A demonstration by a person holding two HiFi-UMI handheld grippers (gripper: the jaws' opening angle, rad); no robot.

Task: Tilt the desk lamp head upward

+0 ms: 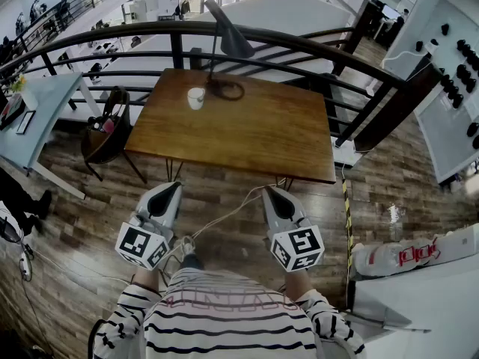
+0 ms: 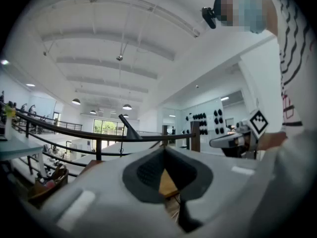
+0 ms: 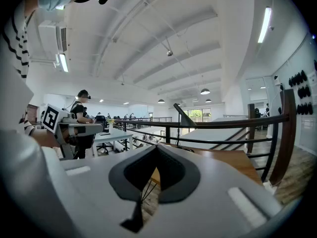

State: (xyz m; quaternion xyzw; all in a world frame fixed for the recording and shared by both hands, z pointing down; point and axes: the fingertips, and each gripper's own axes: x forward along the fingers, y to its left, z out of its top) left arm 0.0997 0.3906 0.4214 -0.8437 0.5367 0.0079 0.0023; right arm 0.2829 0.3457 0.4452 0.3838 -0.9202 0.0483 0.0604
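Desk lamp point(image 1: 229, 36) sits on the worktop point(image 1: 254, 129) far edge, well ahead of both jaws, next to a white cup point(image 1: 196, 97). Left gripper point(image 1: 175, 188) and right gripper point(image 1: 269, 191) jaws closed, empty, short of the worktop.

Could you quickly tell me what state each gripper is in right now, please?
Left gripper: closed, holding nothing.
Right gripper: closed, holding nothing.

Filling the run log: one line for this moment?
left gripper shut, empty | right gripper shut, empty | desk lamp untouched on table
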